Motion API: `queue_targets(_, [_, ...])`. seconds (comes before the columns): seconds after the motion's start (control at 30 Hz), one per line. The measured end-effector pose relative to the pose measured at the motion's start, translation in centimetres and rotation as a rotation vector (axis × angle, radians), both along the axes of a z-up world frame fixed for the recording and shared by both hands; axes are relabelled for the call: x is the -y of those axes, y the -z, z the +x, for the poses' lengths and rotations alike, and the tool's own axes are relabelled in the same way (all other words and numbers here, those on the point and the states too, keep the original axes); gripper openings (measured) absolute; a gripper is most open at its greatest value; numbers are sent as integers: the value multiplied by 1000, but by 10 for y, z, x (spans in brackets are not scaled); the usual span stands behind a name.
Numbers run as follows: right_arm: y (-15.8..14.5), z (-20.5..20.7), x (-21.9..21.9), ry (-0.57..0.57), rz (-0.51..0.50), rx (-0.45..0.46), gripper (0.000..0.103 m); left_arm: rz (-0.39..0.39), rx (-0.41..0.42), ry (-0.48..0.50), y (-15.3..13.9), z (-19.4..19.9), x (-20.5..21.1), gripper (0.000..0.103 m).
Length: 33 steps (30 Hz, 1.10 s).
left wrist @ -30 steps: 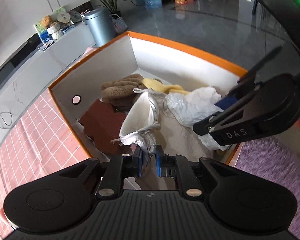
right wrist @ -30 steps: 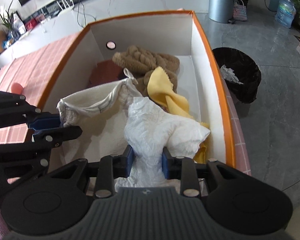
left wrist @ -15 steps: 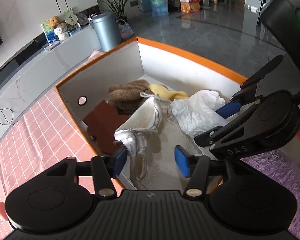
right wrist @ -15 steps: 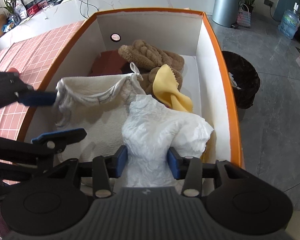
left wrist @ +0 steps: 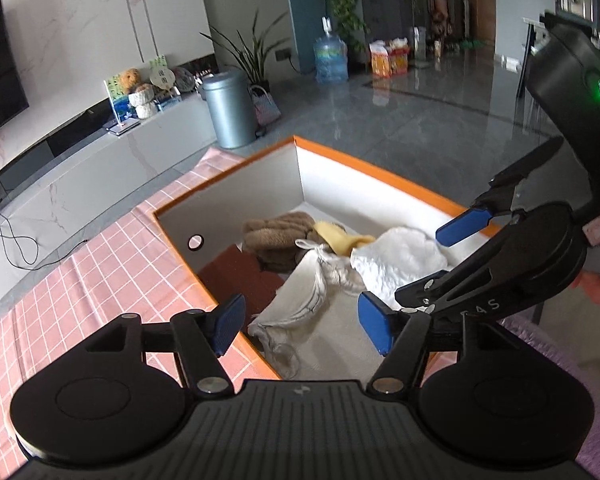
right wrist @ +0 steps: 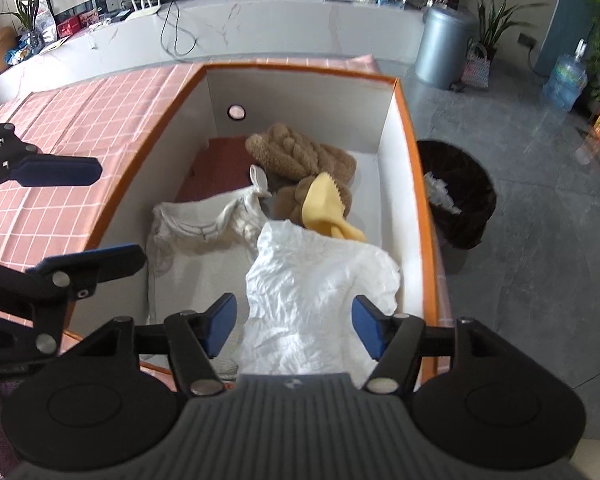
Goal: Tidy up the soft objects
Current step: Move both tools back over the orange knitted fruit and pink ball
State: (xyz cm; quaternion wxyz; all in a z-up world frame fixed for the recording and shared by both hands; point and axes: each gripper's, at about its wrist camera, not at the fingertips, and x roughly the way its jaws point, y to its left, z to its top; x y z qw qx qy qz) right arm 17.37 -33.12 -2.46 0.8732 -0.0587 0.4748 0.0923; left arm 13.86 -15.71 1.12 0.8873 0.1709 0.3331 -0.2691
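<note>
Looks like you're nearly done: both cloths sit mid-frame in the orange box (right wrist: 420, 184), and your left gripper (left wrist: 302, 326) and right gripper (right wrist: 292, 326) have just been opening, nothing pinched.

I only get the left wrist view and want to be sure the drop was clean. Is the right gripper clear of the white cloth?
Observer: Yes. The right gripper has just been opening; the white cloth lies between its pads, touching neither.
Operator: Anything beside the box that I can't see?
Observer: A black bin stands on the floor outside the right wall of the box, with crumpled white stuff in it.
</note>
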Motion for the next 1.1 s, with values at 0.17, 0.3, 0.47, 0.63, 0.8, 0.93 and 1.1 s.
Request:
queue_targets(0.17, [-14,-23,-16,22,-72,160,78,-87,19,-40,-7,-10,-18,76])
queue_targets(0.3, [-21,-41,-33,30,-83,279,78,-149,40,-73,-11,-20,-39,76])
queue_targets(0.47, [-24,-58,-54,70,-71,389,78,-224,58,-144,-13,-31,-72,77])
queue_targets(0.63, [-24,-75,-79,84,-23,483,78,-238,91,-237,-9,-43,-103,85])
queue_targets(0.8, [-20,-84,-111,50,15,524,78,-262,101,-345,-3,-53,-136,85])
queue_targets(0.93, [-13,-86,-135,35,50,530,78,-252,117,-416,4,-64,-160,85])
queue_targets(1.1, [-1,-92,-165,-28,84,547,78,-288,103,-505,14,-76,-195,84])
